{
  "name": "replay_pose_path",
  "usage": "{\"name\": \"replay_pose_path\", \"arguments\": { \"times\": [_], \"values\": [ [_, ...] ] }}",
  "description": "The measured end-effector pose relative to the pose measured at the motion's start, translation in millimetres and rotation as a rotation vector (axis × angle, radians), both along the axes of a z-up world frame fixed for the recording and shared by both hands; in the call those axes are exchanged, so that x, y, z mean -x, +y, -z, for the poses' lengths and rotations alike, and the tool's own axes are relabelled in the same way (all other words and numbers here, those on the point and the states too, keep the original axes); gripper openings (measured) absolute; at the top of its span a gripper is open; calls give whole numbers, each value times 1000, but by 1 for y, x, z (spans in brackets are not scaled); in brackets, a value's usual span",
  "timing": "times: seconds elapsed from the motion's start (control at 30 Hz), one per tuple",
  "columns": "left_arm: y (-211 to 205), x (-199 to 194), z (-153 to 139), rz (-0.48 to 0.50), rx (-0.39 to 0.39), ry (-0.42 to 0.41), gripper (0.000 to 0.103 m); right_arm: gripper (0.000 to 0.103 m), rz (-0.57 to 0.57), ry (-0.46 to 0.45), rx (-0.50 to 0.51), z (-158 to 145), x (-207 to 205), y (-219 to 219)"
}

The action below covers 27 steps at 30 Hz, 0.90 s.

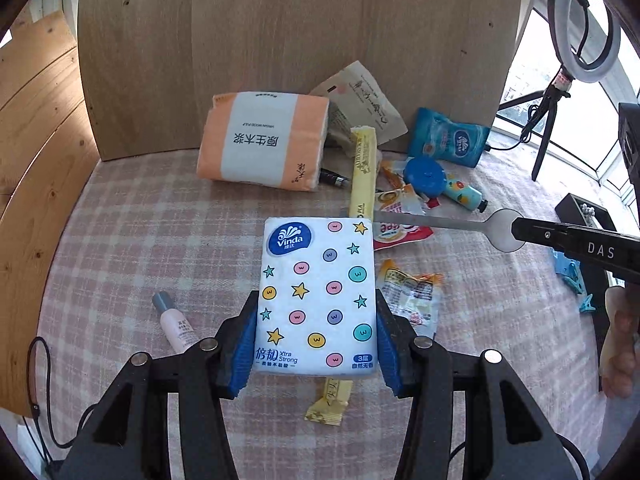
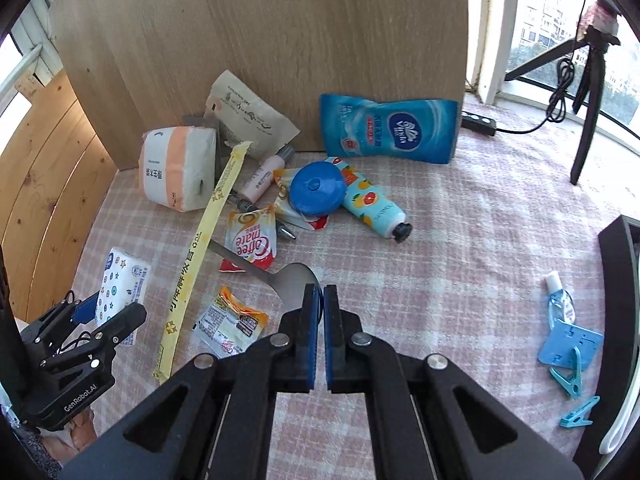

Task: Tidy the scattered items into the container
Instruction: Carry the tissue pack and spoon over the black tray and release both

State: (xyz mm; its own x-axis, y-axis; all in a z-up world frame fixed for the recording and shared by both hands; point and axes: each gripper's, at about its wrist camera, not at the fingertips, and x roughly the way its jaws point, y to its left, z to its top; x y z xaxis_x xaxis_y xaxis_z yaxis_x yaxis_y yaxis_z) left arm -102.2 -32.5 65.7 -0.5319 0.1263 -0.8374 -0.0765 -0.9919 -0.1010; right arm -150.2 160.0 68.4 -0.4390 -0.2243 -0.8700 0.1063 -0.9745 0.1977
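My left gripper (image 1: 316, 344) is shut on a white Vinda tissue pack (image 1: 318, 292) with stars and dots, held over the checked cloth; the pack also shows in the right wrist view (image 2: 120, 284). My right gripper (image 2: 323, 300) is shut on the bowl of a metal spoon (image 2: 292, 280), whose handle points left under a Coffee mate sachet (image 2: 252, 240). The spoon shows in the left wrist view (image 1: 440, 224). A black container (image 2: 616, 280) stands at the right edge.
Scattered on the cloth: orange tissue pack (image 1: 264, 140), long yellow sachet (image 2: 200, 256), blue wipes pouch (image 2: 388, 128), blue round lid (image 2: 318, 188), hand cream tube (image 2: 372, 204), pink bottle (image 1: 176, 320), snack packet (image 2: 230, 320), blue clips (image 2: 572, 376). A wooden board (image 1: 280, 40) stands behind.
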Motion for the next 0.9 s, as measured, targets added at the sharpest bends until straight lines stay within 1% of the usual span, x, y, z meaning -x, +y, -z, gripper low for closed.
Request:
{"name": "replay_pose_path", "arguments": {
  "times": [0.1, 0.2, 0.47, 0.7, 0.9],
  "values": [
    [13, -3, -8, 8, 1, 7, 49, 3, 33, 15, 1, -7, 4, 37],
    [31, -6, -14, 19, 2, 18, 49, 3, 64, 31, 10, -10, -6, 61],
    [76, -21, -43, 78, 23, 54, 49, 3, 164, 75, 38, -39, -42, 123],
    [141, -27, -60, 171, 34, 83, 49, 3, 281, 102, 40, -56, -73, 191],
    [211, -30, -71, 254, 13, 101, 49, 3, 383, 125, 16, -71, -105, 258]
  ]
}}
